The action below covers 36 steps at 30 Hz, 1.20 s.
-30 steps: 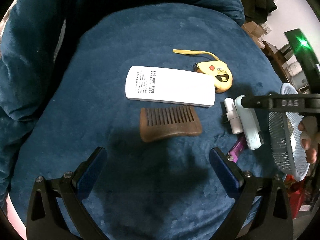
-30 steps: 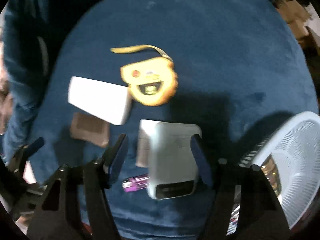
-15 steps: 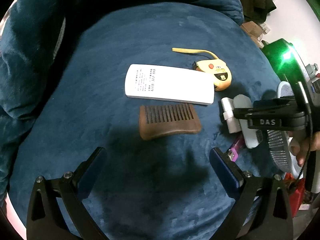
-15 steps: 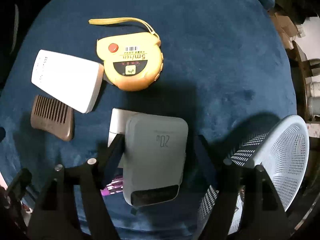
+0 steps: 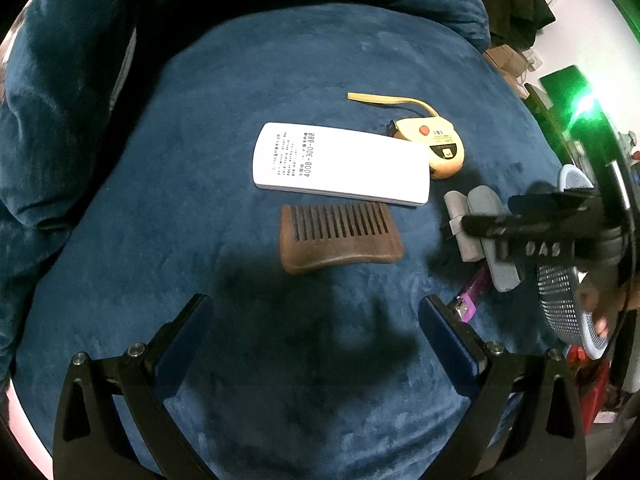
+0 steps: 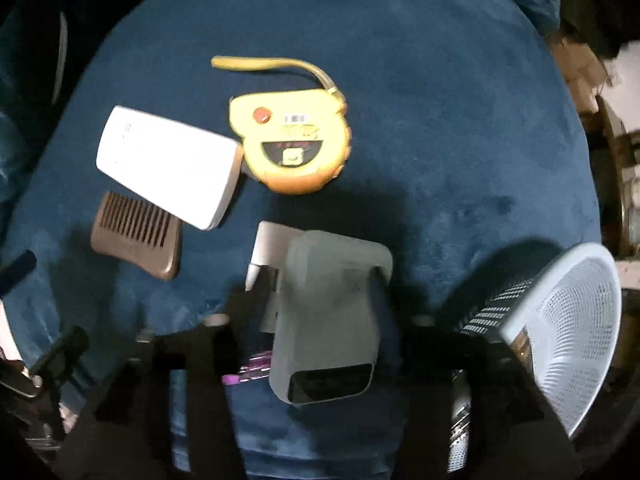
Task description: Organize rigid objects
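Right gripper (image 6: 324,304) points straight down over the smooth grey power bank (image 6: 328,320) – fingers either side of it and opening. Left gripper (image 5: 316,332) hovers, fingers spread over bare plush blue cushion (image 5: 200,240). Toothed wooden comb (image 5: 340,236), glossy white remote (image 5: 344,164), rounded yellow tape measure (image 5: 440,148) lie nearby – perforated plastic basket (image 6: 568,328) at the edge.

Left gripper (image 5: 316,320) angled steeply down, jaws spread wide, nothing between them. Right gripper (image 6: 320,304) points straight down, jaws opening, straddling a grey object without visibly pressing it (blurred). A hand (image 5: 604,300) holds the right gripper at the right edge of the left wrist view.
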### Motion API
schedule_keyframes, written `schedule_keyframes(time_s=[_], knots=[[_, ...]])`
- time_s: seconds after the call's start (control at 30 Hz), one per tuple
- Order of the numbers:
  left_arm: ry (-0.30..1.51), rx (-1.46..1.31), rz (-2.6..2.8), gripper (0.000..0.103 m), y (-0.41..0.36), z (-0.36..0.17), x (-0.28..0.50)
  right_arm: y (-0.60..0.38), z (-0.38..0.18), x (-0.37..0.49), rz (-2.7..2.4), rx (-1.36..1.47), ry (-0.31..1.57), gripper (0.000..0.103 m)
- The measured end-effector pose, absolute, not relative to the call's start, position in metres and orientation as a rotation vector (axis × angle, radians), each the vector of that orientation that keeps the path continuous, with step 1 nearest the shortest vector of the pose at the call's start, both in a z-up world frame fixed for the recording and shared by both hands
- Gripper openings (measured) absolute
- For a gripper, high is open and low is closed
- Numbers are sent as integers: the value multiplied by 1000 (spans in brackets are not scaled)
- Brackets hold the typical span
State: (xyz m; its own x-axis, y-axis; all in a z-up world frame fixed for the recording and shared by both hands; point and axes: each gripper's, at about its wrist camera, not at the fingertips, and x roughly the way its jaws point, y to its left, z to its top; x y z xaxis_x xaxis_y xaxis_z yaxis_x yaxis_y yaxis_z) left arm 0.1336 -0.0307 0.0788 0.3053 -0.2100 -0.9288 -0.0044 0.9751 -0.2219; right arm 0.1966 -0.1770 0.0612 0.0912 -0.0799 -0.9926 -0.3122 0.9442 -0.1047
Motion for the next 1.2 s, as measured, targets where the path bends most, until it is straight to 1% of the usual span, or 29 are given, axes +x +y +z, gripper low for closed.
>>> schedule_keyframes(time_s=[0.03, 0.07, 0.13, 0.3, 0.37, 0.4, 0.43, 0.6, 0.63, 0.67, 0.7, 0.87, 1.0, 1.13, 1.2], knots=[[1255, -197, -138, 102, -30, 79, 133, -174, 58, 196, 177, -322, 1492, 78], [1255, -196, -138, 102, -30, 78, 133, -172, 55, 196, 170, -305, 1511, 78], [1255, -198, -137, 102, -30, 78, 133, -174, 52, 199, 152, -260, 1525, 83], [1259, -208, -133, 102, -25, 76, 132, -191, 59, 215, 176, -185, 1509, 84], [1260, -208, -131, 102, -23, 75, 131, -194, 59, 218, 132, -254, 1499, 83], [1259, -208, -130, 102, -21, 75, 130, -197, 55, 219, 76, -284, 1503, 87], [1259, -209, -129, 102, -20, 75, 130, -197, 54, 219, 77, -292, 1495, 94], [1263, -214, -124, 102, -17, 73, 129, -206, 58, 232, 180, -127, 1505, 94], [1263, -214, -124, 102, -17, 73, 129, -205, 60, 233, 204, -111, 1497, 97], [1262, -215, -124, 102, -17, 73, 129, -206, 61, 234, 233, -96, 1492, 101], [1262, -217, -125, 102, -17, 73, 129, -206, 64, 233, 271, -74, 1491, 103], [1262, -222, -131, 102, -21, 72, 130, -220, 81, 227, 403, 91, 1487, 102], [1262, -224, -134, 102, -26, 72, 130, -220, 85, 227, 334, 56, 1472, 102], [1261, -229, -139, 102, -30, 72, 129, -211, 67, 224, 167, 41, 1438, 103], [1261, -226, -137, 102, -30, 72, 128, -202, 60, 220, 84, -28, 1410, 103]])
